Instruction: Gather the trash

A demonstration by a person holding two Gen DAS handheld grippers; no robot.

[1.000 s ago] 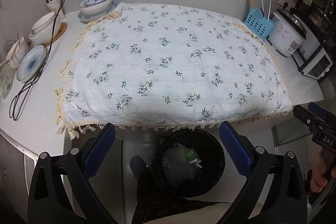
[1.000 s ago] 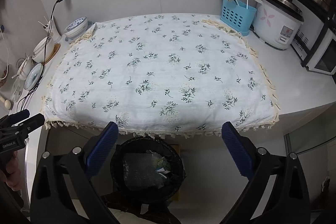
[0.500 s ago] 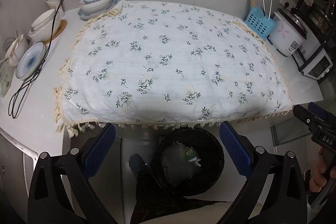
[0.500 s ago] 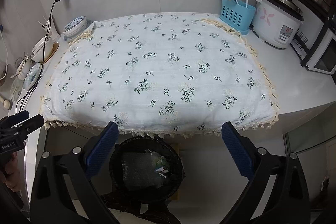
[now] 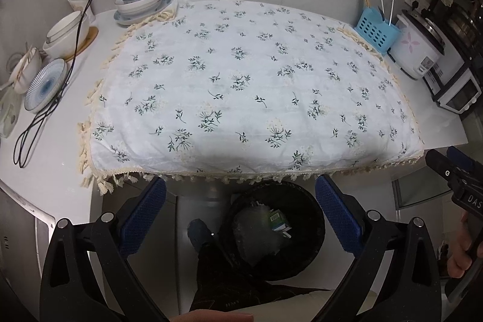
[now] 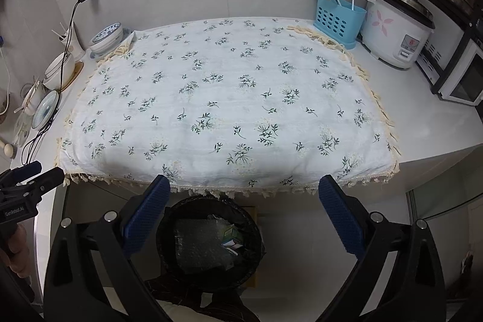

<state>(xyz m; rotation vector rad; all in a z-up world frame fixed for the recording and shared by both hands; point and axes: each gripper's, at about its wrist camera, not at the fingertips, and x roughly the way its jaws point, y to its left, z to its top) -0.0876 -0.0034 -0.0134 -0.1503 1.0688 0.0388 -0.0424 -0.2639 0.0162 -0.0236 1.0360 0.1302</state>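
Kitchen counter (image 6: 437, 138) under its flowered cloth (image 6: 229, 110) shows no litter; bin (image 6: 208, 243) below holds wrappers; left gripper (image 5: 240, 215) and right gripper (image 6: 241, 212) gape, empty; collection apparently finished.

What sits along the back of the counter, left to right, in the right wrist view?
Blue-patterned bowl → floral tablecloth → blue utensil holder → rice cooker → toaster oven.
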